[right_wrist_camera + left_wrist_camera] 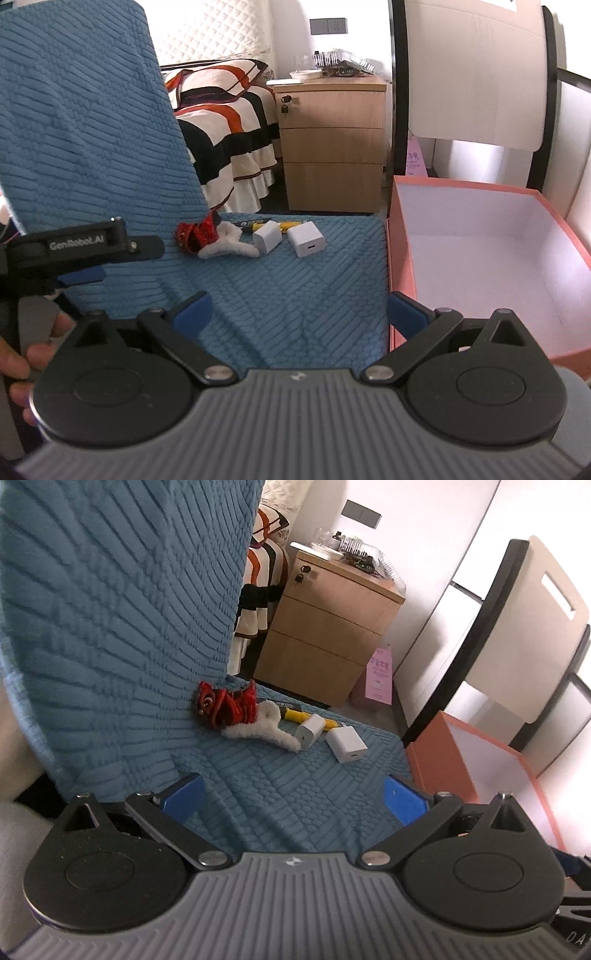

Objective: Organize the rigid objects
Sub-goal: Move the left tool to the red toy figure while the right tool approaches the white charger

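Note:
On a blue quilted seat (288, 797) lie a red lion-dance toy (225, 707) with white fur trim, a yellow-and-black tool (295, 713), and two white charger cubes (308, 730) (346, 744). The right wrist view shows the toy (199, 236), the tool (284, 224) and the cubes (266, 236) (306, 238). An open orange box (480, 258) with a white inside stands right of the seat, also in the left wrist view (480, 775). My left gripper (293, 797) is open and empty, well short of the objects. My right gripper (299, 314) is open and empty. The left gripper body (77, 245) shows at left.
The seat's blue backrest (118, 627) rises at the left. A wooden drawer cabinet (332, 144) with clutter on top stands behind, next to a striped bed (225, 122). A pink bag (376, 679) sits by the wall. A chair back (472, 74) stands behind the box.

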`<control>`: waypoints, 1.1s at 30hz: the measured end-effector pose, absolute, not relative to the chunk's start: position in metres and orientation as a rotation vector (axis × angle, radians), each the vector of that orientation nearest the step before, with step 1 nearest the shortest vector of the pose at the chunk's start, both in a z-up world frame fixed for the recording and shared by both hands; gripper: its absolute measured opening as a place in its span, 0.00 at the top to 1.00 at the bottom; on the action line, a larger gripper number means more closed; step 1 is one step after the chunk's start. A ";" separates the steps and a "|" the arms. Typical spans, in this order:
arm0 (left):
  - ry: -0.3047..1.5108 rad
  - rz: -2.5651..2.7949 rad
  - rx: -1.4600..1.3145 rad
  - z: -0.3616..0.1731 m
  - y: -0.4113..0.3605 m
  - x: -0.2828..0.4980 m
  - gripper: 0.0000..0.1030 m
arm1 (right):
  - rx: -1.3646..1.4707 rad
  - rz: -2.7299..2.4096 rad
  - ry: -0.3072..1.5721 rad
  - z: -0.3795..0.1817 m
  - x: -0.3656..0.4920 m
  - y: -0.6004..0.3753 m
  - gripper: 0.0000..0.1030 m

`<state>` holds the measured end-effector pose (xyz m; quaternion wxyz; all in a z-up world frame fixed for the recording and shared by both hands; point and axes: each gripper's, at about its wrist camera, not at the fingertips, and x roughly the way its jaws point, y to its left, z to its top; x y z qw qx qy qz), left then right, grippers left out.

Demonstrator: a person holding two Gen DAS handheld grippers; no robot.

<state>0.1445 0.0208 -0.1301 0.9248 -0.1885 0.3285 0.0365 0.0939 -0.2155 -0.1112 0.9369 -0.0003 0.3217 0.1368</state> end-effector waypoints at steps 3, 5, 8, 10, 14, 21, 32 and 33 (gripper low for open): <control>0.636 0.079 -0.376 -0.140 0.023 0.159 0.00 | 0.002 0.288 0.653 -0.119 0.109 -0.214 0.01; 0.621 0.081 -0.371 -0.148 0.025 0.169 0.00 | -0.003 0.306 0.652 -0.126 0.119 -0.212 0.01; 0.638 0.084 -0.394 -0.160 0.032 0.187 0.00 | -0.028 0.304 0.648 -0.135 0.131 -0.208 0.01; 0.648 0.084 -0.406 -0.167 0.036 0.197 0.00 | -0.033 0.315 0.634 -0.139 0.139 -0.206 0.01; 0.673 0.114 -0.387 -0.175 0.042 0.217 0.00 | -0.040 0.340 0.625 -0.149 0.157 -0.198 0.06; 0.705 0.120 -0.402 -0.188 0.046 0.254 0.00 | -0.079 0.304 0.595 -0.164 0.184 -0.189 0.28; 0.718 0.252 -0.630 -0.205 0.072 0.302 0.00 | -0.044 0.320 0.627 -0.175 0.234 -0.185 0.31; 0.722 0.260 -0.657 -0.207 0.075 0.306 0.00 | -0.048 0.327 0.632 -0.177 0.238 -0.182 0.31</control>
